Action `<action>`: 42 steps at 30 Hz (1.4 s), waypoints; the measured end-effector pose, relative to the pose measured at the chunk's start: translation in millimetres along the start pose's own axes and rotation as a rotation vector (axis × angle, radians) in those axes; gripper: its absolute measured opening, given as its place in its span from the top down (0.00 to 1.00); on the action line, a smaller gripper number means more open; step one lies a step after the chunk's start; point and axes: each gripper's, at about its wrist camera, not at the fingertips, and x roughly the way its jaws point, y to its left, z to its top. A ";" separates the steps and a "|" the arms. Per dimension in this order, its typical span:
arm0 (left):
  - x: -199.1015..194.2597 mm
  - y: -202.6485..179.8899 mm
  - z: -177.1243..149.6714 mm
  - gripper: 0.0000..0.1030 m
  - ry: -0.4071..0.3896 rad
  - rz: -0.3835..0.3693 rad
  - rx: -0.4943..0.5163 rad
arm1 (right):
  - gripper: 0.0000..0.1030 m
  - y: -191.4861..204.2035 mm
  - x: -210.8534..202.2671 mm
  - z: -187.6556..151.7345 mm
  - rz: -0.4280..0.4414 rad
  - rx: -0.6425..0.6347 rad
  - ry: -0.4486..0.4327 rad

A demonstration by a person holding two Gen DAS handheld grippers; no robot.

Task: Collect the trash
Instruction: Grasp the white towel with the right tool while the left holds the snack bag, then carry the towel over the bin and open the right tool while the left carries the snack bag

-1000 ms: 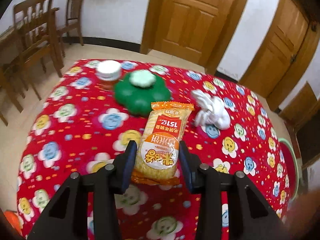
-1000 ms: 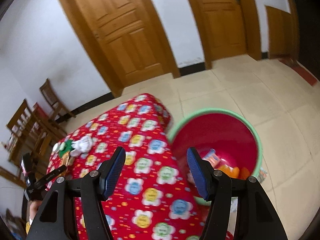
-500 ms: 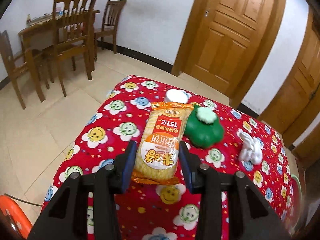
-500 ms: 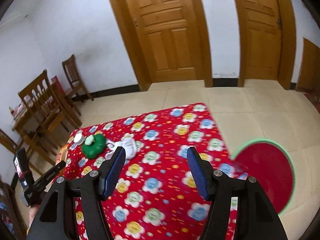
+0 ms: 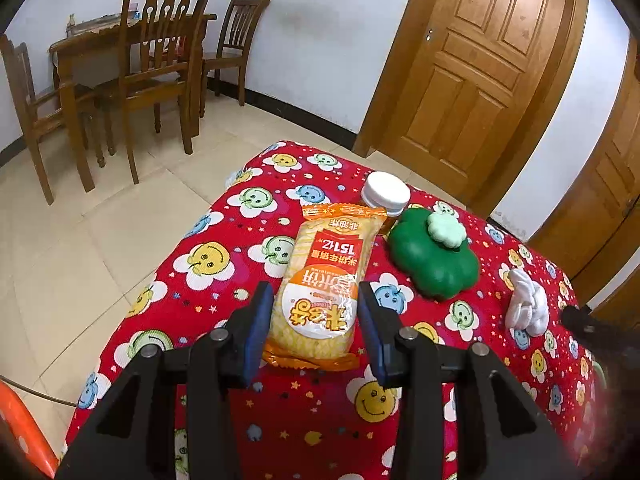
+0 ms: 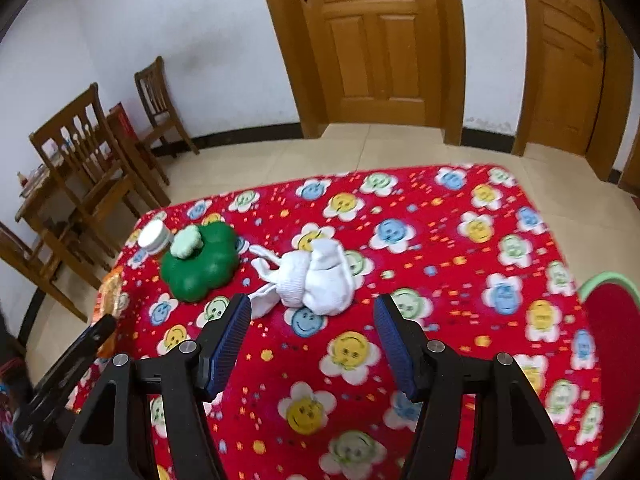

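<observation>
Snack packet (image 5: 320,284) between tilted left jaws

A table under a red flower-print cloth (image 6: 440,240) has most of its surface bare. Seen from the right wrist camera, the whole stretch from 12 to 3 o'clock is open cloth, offering a clear path across to the red basin with a green rim (image 6: 612,360) at the table's 3 o'clock edge. Obstacles cluster toward 10 and 11 o'clock: a bundle of white socks (image 6: 312,276) lies directly ahead of the right gripper (image 6: 312,320), whose jaws stand apart with nothing between them. Just beyond sits a green clover-shaped box (image 6: 200,268), touching a white-capped jar (image 6: 154,236). The left gripper (image 5: 312,316), clamped on a snack packet (image 5: 324,280), occupies the 9 o'clock edge.
</observation>
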 end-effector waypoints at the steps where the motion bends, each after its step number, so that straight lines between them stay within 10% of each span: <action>1: 0.2 -1.0 -0.2 0.59 -0.002 0.000 0.005 | 0.37 0.7 7.2 0.1 -0.001 0.003 0.005; 12: 5.8 1.0 -2.7 0.59 0.020 -0.011 0.002 | 0.38 -4.6 56.0 3.6 -0.003 0.035 0.030; 21: 4.6 0.1 -2.9 0.59 0.017 -0.015 0.010 | 0.71 -2.7 58.7 -2.3 0.009 0.005 0.028; 42: -38.9 -41.3 -6.2 0.59 -0.005 -0.087 0.094 | 0.77 -52.6 -64.1 -38.6 0.078 0.091 -0.059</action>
